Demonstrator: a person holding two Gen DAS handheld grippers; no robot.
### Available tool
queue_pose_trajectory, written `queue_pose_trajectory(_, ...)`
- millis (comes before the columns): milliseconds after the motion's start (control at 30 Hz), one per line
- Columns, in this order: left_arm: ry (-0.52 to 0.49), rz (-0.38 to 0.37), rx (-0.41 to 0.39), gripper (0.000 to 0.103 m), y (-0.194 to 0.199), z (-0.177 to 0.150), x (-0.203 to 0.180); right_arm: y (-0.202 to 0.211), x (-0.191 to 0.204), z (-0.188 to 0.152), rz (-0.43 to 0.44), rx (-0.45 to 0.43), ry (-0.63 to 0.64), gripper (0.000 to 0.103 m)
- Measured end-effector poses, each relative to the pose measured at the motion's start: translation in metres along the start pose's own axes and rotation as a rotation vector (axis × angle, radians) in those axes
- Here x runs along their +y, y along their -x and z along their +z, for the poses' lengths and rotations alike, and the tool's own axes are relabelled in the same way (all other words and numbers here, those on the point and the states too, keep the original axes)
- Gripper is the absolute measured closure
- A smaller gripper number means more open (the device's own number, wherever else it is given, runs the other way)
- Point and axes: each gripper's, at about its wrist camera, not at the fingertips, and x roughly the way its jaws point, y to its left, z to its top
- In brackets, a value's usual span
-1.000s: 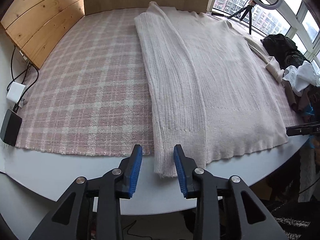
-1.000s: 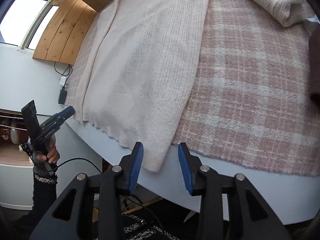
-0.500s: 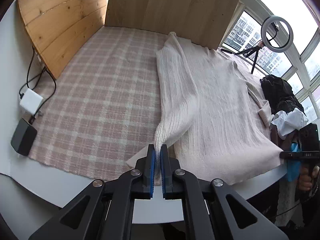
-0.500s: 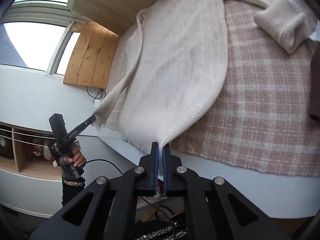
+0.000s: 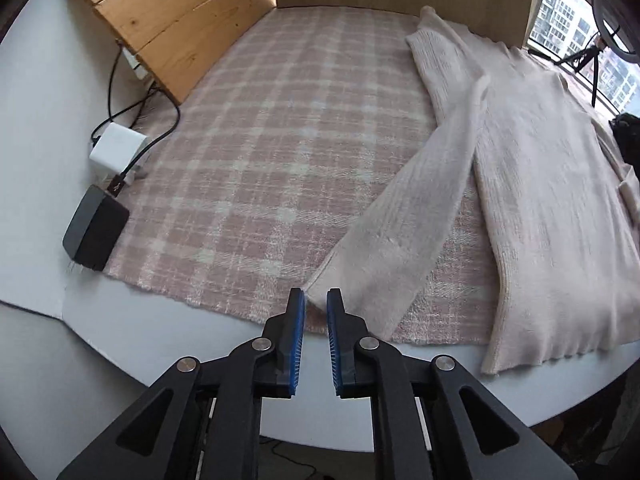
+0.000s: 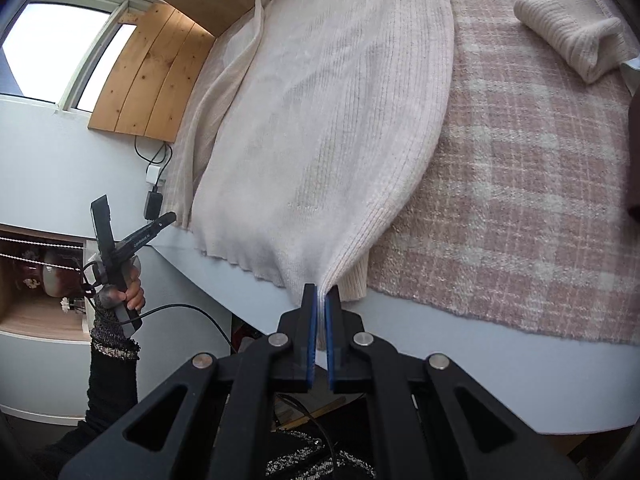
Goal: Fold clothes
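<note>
A cream knit sweater point(image 5: 536, 168) lies on a pink plaid cloth point(image 5: 272, 160). Its left sleeve point(image 5: 404, 224) runs diagonally to the near edge, cuff lying on the cloth. My left gripper point(image 5: 316, 300) is slightly open with the cuff corner between its tips. My right gripper point(image 6: 321, 300) is shut on the sweater's hem corner point(image 6: 340, 268) and lifts it off the table edge. The sweater body point(image 6: 332, 112) stretches away from it. The other sleeve cuff point(image 6: 572, 36) lies at the far right. The left gripper point(image 6: 168, 218) shows at the left of the right wrist view.
A white charger point(image 5: 116, 148) and a black adapter point(image 5: 94, 232) with cables lie left of the cloth. Wooden panels point(image 5: 176, 20) stand at the back left. A ring light on a tripod point(image 5: 600, 40) stands by the window. Dark clothes point(image 5: 628, 136) sit at the far right.
My left gripper has pulled the sleeve out to the left, laid it on the cloth and opened slightly. My right gripper stays shut on the hem corner.
</note>
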Motion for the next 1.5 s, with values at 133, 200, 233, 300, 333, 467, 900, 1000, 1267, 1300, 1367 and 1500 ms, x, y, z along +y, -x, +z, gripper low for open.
queue_pose_trajectory(133, -0.039, -0.195, -0.041, 0.076, 0.017, -0.017, -0.023, 0.001, -0.004, 0.004, 0.012, -0.002, -0.027, 0.099)
queue_pose_trajectory(200, -0.114, -0.242, -0.009, 0.076, 0.009, -0.018, -0.045, 0.001, -0.007, 0.005, 0.019, -0.004, -0.042, 0.099)
queue_pose_trajectory(233, -0.162, -0.245, 0.004, 0.076, 0.006, -0.02, -0.055, 0.001, -0.008, 0.006, 0.023, -0.004, -0.05, 0.099)
queue_pose_trajectory(300, -0.22, -0.239, 0.016, 0.076, 0.003, -0.023, -0.068, 0.003, -0.011, 0.009, 0.041, -0.009, -0.072, 0.099)
queue_pose_trajectory(333, -0.23, -0.248, 0.02, 0.076, 0.002, -0.023, -0.07, 0.009, -0.012, 0.012, 0.056, -0.023, -0.087, 0.099)
queue_pose_trajectory(467, -0.26, -0.261, 0.036, 0.077, 0.001, -0.025, -0.072, 0.021, -0.023, 0.02, 0.024, -0.068, -0.121, 0.099)
queue_pose_trajectory(900, -0.25, -0.33, 0.037, 0.075, -0.002, -0.017, -0.105, 0.035, -0.042, 0.032, -0.051, -0.123, -0.153, 0.099)
queue_pose_trajectory(1000, -0.237, -0.342, 0.059, 0.075, -0.011, -0.014, -0.112, 0.036, -0.041, 0.032, -0.053, -0.12, -0.149, 0.099)
queue_pose_trajectory(1267, -0.174, -0.367, 0.069, 0.097, -0.01, -0.002, -0.101, 0.037, -0.037, 0.027, -0.033, -0.091, -0.145, 0.099)
queue_pose_trajectory(1300, -0.146, -0.39, 0.06, 0.097, -0.001, 0.0, -0.09, 0.039, -0.033, 0.025, -0.023, -0.086, -0.141, 0.099)
queue_pose_trajectory(1367, -0.091, -0.433, 0.047, 0.097, 0.013, 0.002, -0.068, 0.045, -0.024, 0.018, 0.009, -0.075, -0.129, 0.099)
queue_pose_trajectory(1500, -0.007, -0.487, 0.047, 0.098, 0.025, 0.004, -0.029, 0.049, -0.003, -0.004, 0.049, -0.064, -0.111, 0.099)
